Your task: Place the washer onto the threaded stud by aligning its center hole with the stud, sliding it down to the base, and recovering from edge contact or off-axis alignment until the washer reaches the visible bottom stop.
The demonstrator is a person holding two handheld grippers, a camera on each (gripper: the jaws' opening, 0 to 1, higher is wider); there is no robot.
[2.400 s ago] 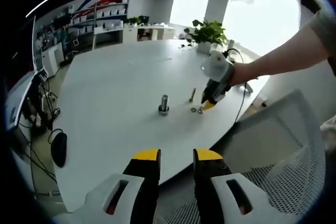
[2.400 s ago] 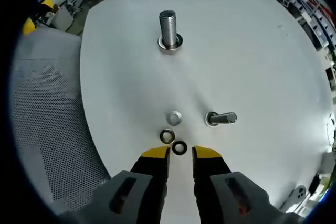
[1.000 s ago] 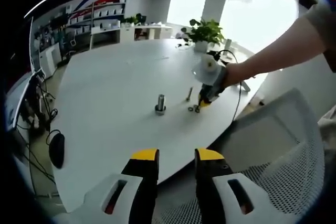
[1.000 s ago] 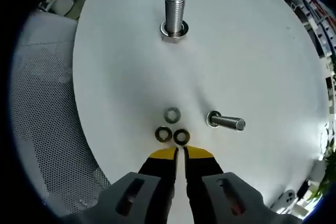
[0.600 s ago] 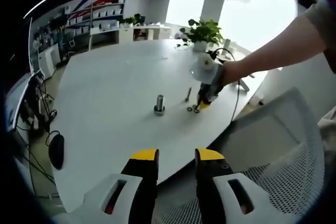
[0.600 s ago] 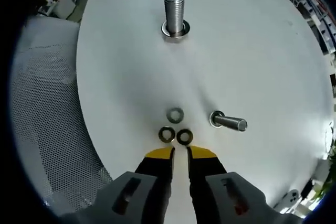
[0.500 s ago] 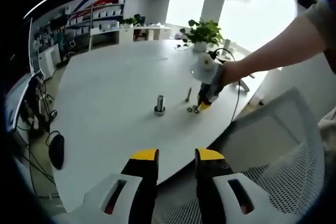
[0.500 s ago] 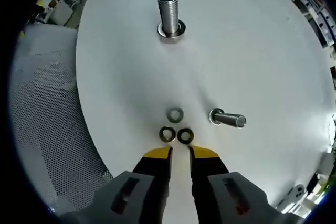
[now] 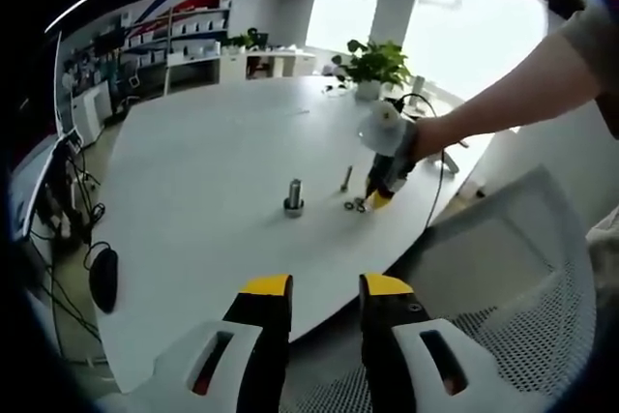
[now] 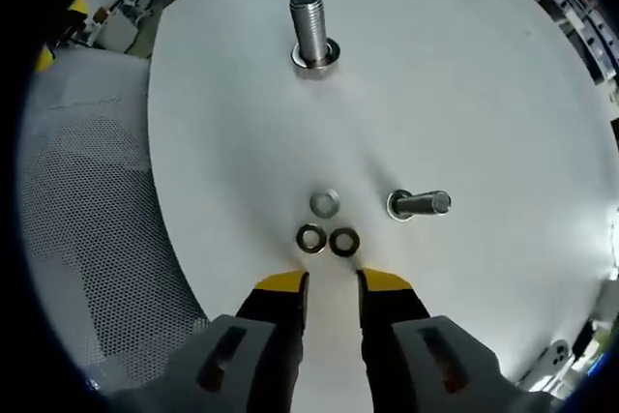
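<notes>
- Washers lie flat on the white table (image 10: 503,103), none lifted: two dark rings side by side, the left dark washer (image 10: 310,238) and the right dark washer (image 10: 343,240), touching or nearly so, with a paler silver washer (image 10: 325,204) just beyond them
- The upright threaded stud (image 10: 310,32) stands on its flanged base well apart from the washers, farther along the table; its thread looks bare, with nothing yet resting at the bottom stop
- A second bolt (image 10: 419,204) lies on its side just beside the silver washer, apart from it
- The right gripper (image 10: 328,282) hovers just short of the two dark washers, its yellow-tipped jaws parted with a clear gap and holding nothing; which washer it means to take I cannot tell
- In the left gripper view the left gripper (image 9: 325,286) hangs off the table edge above a mesh chair (image 9: 513,268), jaws apart and empty, well away from the work; the right gripper, held by a person's hand (image 9: 426,134), shows near the washers there
- Judged step: the pick-up approach, with placement not begun
- Next move, as I judge it: advance the right gripper so one washer sits between the jaws, close on its rim without nudging its neighbour, then carry it over the stud with the hole kept level and centred
</notes>
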